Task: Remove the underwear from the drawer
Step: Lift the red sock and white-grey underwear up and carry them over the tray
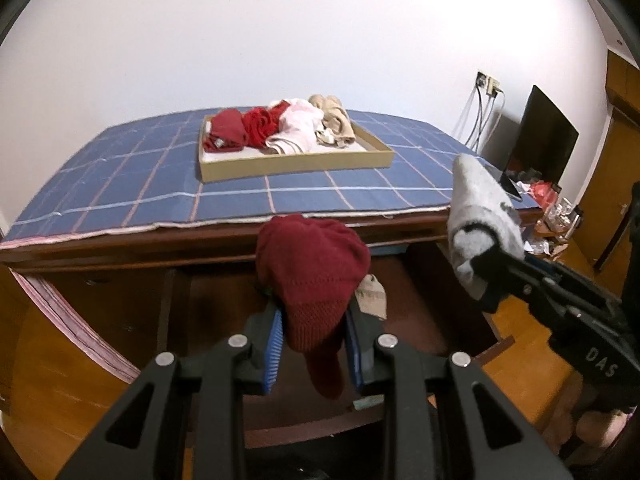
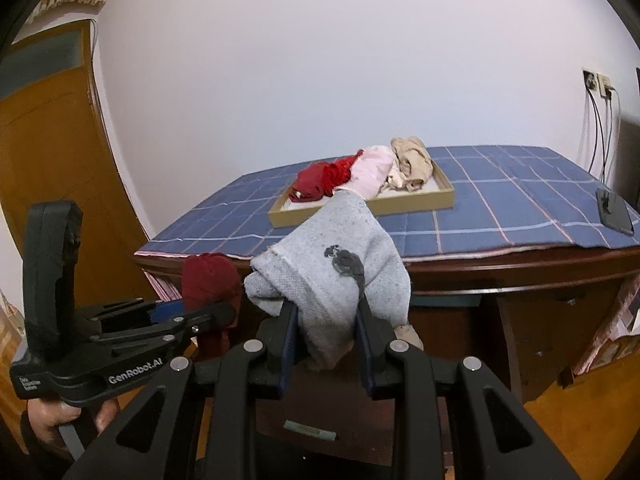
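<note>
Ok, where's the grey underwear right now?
The grey underwear is clamped in the right gripper, held in front of the table edge, right of the red piece in the left gripper.

We see a dark wooden table (image 1: 120, 246) across the middle of both wrist views; a blue checked cloth (image 1: 120, 176) covers its top and hangs over the left edge in the left wrist view; on the cloth, toward the far side, sits a shallow cardboard tray (image 1: 296, 166) with red, pink and beige garments (image 1: 280, 126) piled inside; in the right wrist view a dark flat phone-like object (image 2: 614, 210) lies on the cloth near the right edge of the frame.
</note>
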